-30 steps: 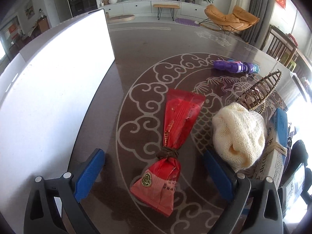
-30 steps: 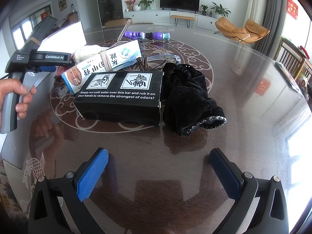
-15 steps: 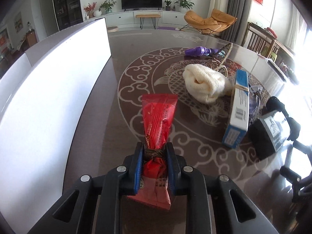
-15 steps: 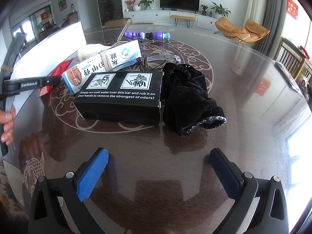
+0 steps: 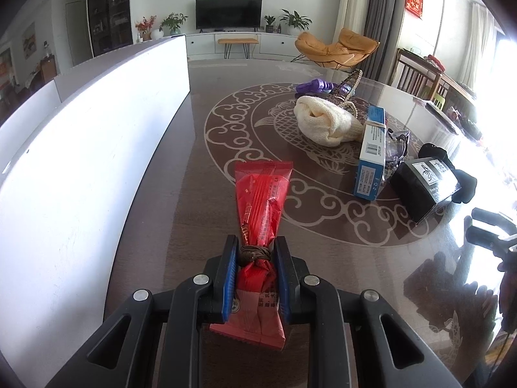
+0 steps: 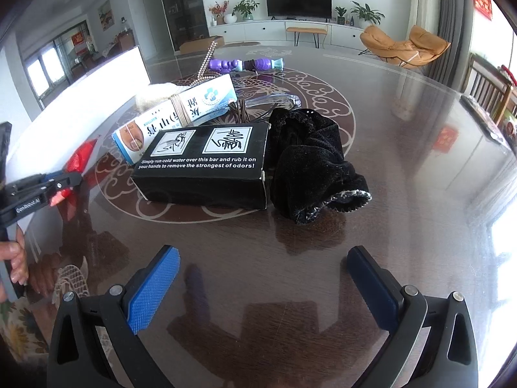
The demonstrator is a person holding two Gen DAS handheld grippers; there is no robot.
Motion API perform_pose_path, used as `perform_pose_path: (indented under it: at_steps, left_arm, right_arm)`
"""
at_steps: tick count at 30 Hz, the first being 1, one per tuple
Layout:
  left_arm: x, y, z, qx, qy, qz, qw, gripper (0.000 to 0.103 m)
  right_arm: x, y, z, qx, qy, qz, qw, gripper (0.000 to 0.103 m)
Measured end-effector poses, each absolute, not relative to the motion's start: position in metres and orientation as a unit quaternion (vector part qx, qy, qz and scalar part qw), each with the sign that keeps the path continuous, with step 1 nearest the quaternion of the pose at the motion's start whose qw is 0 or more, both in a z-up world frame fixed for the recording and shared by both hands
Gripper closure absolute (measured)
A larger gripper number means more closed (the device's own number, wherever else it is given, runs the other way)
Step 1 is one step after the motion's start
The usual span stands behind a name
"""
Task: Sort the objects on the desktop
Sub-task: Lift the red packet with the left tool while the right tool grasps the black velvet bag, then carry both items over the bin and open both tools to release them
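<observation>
Pinching red packet (image 5: pixel 258 200) in left gripper (image 5: pixel 253 255), right gripper (image 6: pixel 263 278) gaping empty, right view only

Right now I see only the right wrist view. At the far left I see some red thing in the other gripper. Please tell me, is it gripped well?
Observer: Yes. The left gripper is shut on the red packet, with its pads at the brown cord tied around the packet's waist.
Operator: Is the packet still lying on the table?
Observer: I cannot tell for sure; its far end looks close to the table, which has a white box right beside it on the left.
Operator: And what is behind the blue carton?
Observer: A cream knitted cloth, touching the blue carton. Your own right gripper is open, with nothing between its jaws.
</observation>
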State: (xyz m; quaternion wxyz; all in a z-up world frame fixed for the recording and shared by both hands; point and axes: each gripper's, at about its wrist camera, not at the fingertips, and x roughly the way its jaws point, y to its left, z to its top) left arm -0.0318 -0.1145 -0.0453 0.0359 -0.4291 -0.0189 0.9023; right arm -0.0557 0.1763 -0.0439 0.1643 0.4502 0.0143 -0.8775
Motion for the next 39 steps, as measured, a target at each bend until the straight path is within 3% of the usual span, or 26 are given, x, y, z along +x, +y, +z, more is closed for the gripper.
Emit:
perform_pose_path:
  at_steps: [8,12,14,15,22,24,31,39]
  left_arm:
    - [-0.030,-0.109,-0.044,-0.430,-0.003,0.903,0.028,0.081]
    - [-0.030,-0.109,-0.043,-0.429,-0.005,0.903,0.030,0.081]
    - [-0.030,-0.109,-0.042,-0.429,-0.008,0.903,0.031,0.081]
    - [-0.030,-0.109,-0.042,-0.429,-0.008,0.903,0.031,0.081]
    - [-0.030,-0.110,-0.042,-0.429,-0.009,0.903,0.032,0.081]
    - [-0.030,-0.113,-0.042,-0.427,-0.021,0.903,0.039,0.081]
    - [0.011,-0.126,-0.026,-0.394,-0.066,0.914,0.079,0.082]
    - [0.061,-0.157,0.034,-0.329,-0.148,0.928,0.093,0.082]
  right_arm:
    - [-0.123,0.215,-0.015,0.505,-0.207,-0.822,0.161,0.003]
    - [-0.159,0.187,0.005,0.497,-0.088,-0.855,0.115,0.007]
    - [-0.173,0.183,-0.004,0.528,-0.048,-0.841,0.107,0.033]
    - [-0.178,0.181,-0.010,0.544,-0.037,-0.832,0.105,0.036]
    - [-0.160,0.169,-0.036,0.552,-0.003,-0.819,0.155,0.042]
    - [-0.155,0.165,-0.037,0.541,0.023,-0.829,0.139,0.065]
    - [-0.112,0.214,-0.008,0.502,-0.011,-0.858,0.105,0.067]
    - [-0.063,0.162,0.051,0.451,0.005,-0.871,0.194,0.067]
